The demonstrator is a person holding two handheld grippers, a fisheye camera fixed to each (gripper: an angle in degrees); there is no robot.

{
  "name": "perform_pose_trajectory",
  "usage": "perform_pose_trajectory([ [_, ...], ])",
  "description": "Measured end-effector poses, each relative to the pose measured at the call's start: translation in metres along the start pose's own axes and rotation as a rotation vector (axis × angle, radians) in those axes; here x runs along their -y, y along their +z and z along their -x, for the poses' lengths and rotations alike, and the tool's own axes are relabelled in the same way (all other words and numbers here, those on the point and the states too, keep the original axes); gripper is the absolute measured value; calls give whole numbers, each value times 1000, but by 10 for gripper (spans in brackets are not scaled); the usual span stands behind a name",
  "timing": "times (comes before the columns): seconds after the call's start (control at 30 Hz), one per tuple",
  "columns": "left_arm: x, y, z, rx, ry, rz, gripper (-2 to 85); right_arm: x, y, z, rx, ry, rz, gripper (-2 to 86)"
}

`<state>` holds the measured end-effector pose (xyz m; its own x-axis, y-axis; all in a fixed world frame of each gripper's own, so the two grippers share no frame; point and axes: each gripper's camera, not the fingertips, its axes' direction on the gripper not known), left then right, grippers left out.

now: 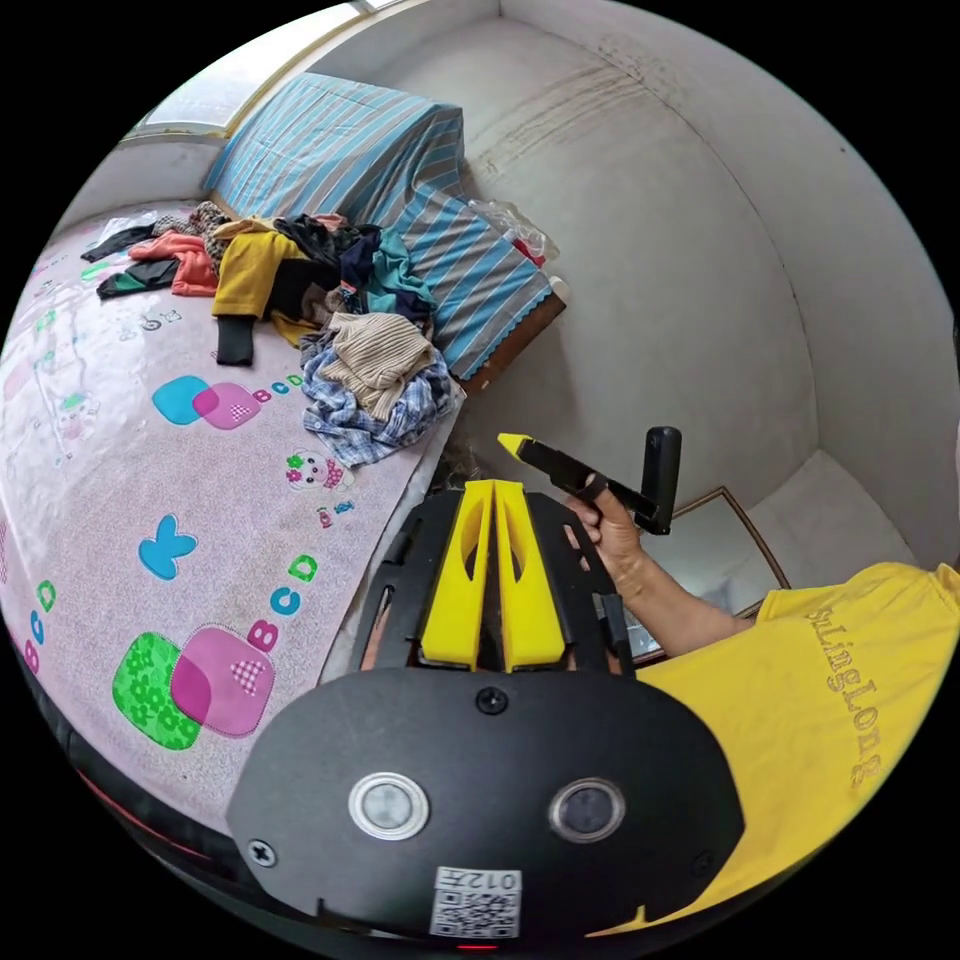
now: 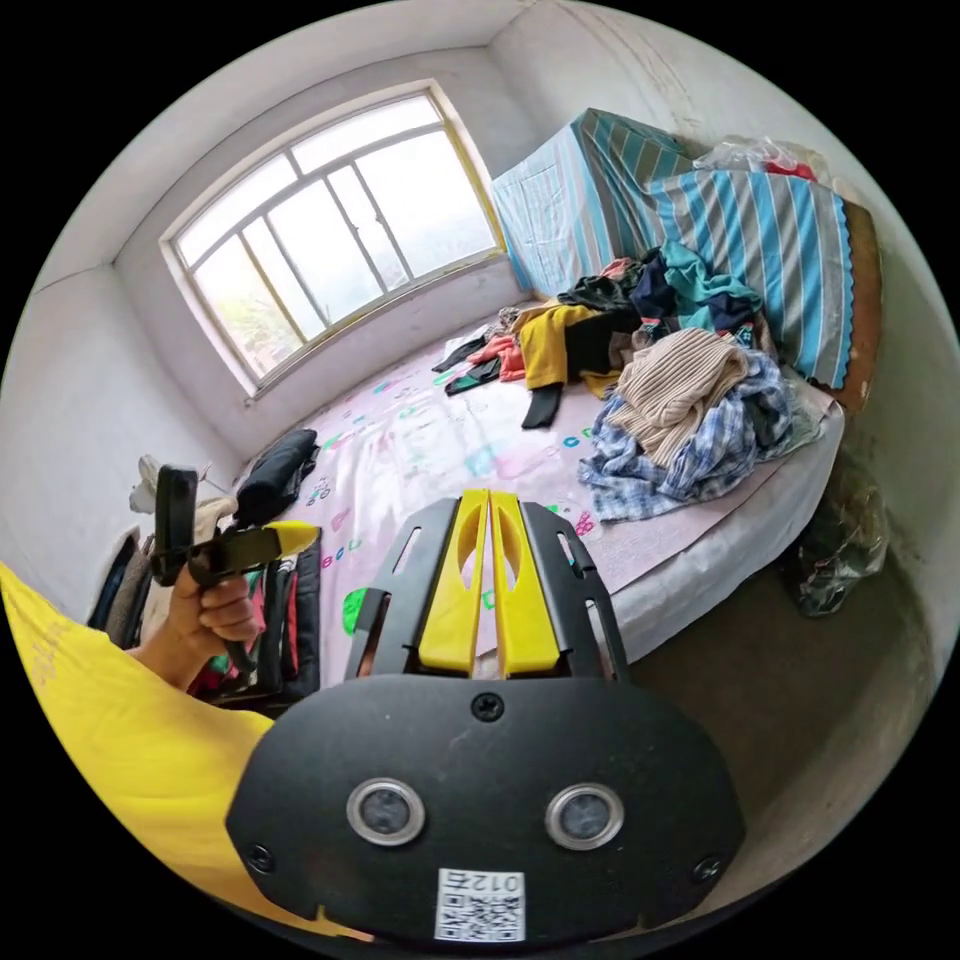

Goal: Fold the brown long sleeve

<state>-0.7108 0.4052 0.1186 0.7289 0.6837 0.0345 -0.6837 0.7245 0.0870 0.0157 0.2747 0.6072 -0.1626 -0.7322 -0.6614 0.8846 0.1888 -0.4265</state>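
Left gripper point(image 1: 495, 490) jaws together, empty, held off the bed's point(image 1: 150, 470) near edge. Right gripper point(image 2: 488, 498) jaws together, empty, over the same edge. Clothes pile point(image 2: 650, 380) sits at the bed's far corner by the striped cover point(image 2: 760, 240), well apart from both; brown long sleeve can't be told within it.

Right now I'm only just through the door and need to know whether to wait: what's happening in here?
A person in a yellow shirt stands beside the bed, a gripper in each hand. The left gripper and the right gripper both have their jaws closed on nothing and are held off the mattress. The clothes pile sits untouched at the far end by the striped cover. No garment has been picked up or laid out, so folding has not begun.
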Motion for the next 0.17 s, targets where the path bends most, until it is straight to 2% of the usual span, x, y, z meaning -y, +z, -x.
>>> perform_pose_trajectory([
  [0.17, 55, 11, 21, 70, -47, -15, 5, 138, 14, -67, -146, -17, -56, 10],
])
